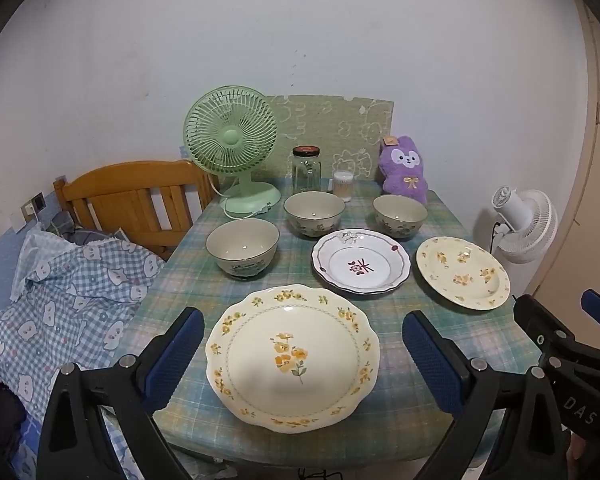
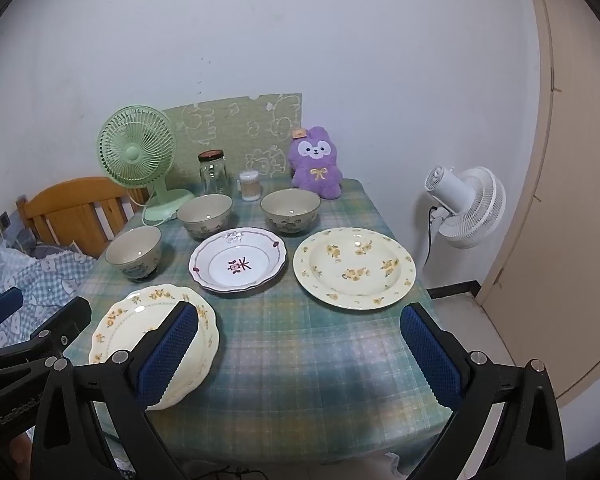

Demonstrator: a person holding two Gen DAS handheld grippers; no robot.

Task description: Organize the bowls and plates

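A small table covered with a green and blue checked cloth (image 1: 284,264) stands against a white wall. On it there are three plates and three bowls, all apart from each other.

The cream scalloped plate with yellow flowers (image 1: 293,358) lies at the near left edge, and the left gripper (image 1: 304,360) hangs above it with its blue pads spread wide, one on each side of the plate, holding nothing. The white plate with a purple rim line and a red mark in the centre (image 1: 361,266) lies in the middle. The round cream plate with scattered yellow flowers (image 2: 354,268) lies on the right side. The right gripper (image 2: 300,354) is also spread wide and empty, over the bare cloth at the near edge, in front of this plate.

Three beige ceramic bowls with dark flower pattern are behind the plates: one at left (image 1: 243,248), one in the middle (image 1: 314,213), one at right (image 1: 400,215).

At the back stand a light green desk fan (image 1: 236,148), a glass jar with dark lid (image 1: 306,170), a small clear container of cotton swabs (image 1: 343,185) and a purple plush rabbit (image 1: 404,170)
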